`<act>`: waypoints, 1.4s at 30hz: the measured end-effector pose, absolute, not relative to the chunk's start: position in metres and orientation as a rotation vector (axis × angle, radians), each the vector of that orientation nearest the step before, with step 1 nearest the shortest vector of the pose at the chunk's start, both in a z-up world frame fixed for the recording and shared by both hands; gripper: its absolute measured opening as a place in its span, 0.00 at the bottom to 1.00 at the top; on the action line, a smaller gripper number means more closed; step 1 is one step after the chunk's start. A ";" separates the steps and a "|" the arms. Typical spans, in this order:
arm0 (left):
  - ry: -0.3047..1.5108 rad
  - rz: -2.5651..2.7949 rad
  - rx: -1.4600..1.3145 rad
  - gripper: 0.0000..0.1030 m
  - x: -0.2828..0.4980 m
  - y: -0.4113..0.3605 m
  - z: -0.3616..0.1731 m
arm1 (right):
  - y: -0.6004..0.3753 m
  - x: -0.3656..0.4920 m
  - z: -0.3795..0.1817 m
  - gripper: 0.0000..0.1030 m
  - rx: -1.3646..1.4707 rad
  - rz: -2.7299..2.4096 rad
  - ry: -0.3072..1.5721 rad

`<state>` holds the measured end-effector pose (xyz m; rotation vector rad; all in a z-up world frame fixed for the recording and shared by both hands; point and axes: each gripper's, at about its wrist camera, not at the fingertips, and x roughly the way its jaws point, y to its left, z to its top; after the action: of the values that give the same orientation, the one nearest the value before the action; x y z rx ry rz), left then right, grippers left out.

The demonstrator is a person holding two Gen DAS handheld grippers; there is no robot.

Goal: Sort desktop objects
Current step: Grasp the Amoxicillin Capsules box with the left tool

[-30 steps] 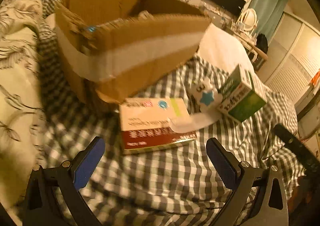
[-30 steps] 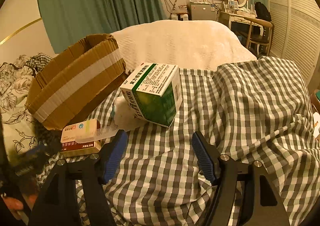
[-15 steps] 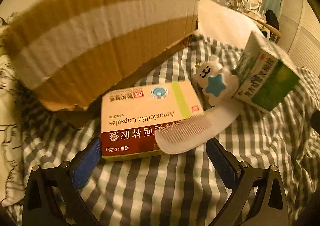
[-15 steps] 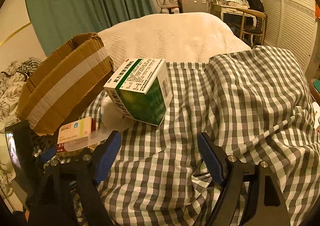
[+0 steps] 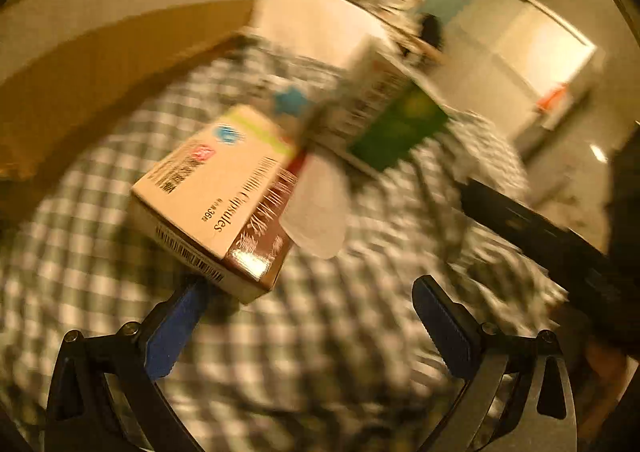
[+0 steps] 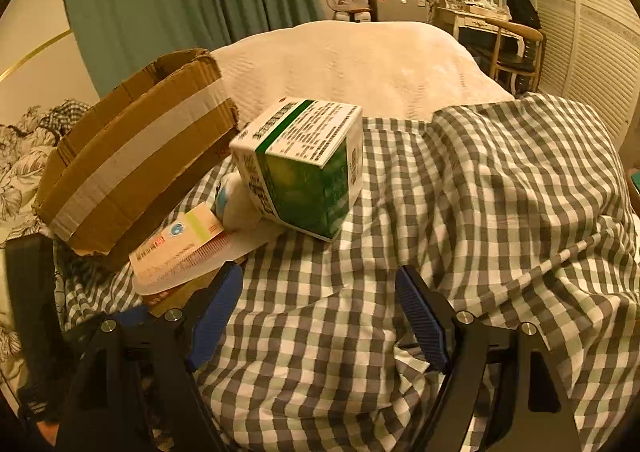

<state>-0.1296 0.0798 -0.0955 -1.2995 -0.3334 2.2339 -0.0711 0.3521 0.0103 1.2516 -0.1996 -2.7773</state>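
A flat cream and dark-red cardboard medicine box [image 5: 216, 196] is seen lying on the grey and white checked bedcover [image 6: 460, 212], just in front of the open brown cardboard carton with a pale tape band [image 6: 132, 156]. That carton is judged to be the sorting bin, which would explain why the loose things are gathered beside it. A white plastic comb [image 5: 316, 204] is laid across the medicine box's far end, so it would probably slide off if the box were lifted. A green and white cube-shaped carton [image 6: 304, 168] is propped at a tilt beside the brown carton, on a small white toy with a blue star [image 5: 290, 102]; the toy is mostly hidden and blurred.

The left gripper [image 5: 308, 326] is held low over the bedcover with its jaws spread wide and nothing between them. The medicine box's near corner is seen at the tip of the left blue pad [image 5: 172, 332], so the box sits off to that side, not centred in the gap; contact cannot be judged through the blur. The right gripper [image 6: 320, 316] is also held with jaws released and empty, the green carton lying well ahead of its gap.
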 end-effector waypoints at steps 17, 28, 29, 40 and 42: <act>0.091 2.458 -1.198 1.00 -0.164 0.070 -0.107 | 0.350 -0.075 0.002 0.76 1.309 -2.733 -0.204; 0.027 2.617 -1.231 0.77 -0.157 0.062 -0.109 | 0.336 -0.079 -0.015 0.76 1.378 -2.710 -0.151; -0.062 2.648 -1.253 0.77 -0.153 0.054 -0.108 | 0.330 -0.080 -0.018 0.76 1.383 -2.698 -0.143; -0.235 2.730 -1.292 0.77 -0.147 0.025 -0.117 | 0.286 -0.104 -0.052 0.68 1.423 -2.648 -0.136; -0.222 2.738 -1.292 0.77 -0.149 0.025 -0.117 | 0.282 -0.106 -0.060 0.56 1.437 -2.643 -0.094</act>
<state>-0.1485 0.0254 -0.1171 -1.2925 -0.2220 2.7375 -0.1057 0.2820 -0.0602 1.4366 -0.0944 -2.6433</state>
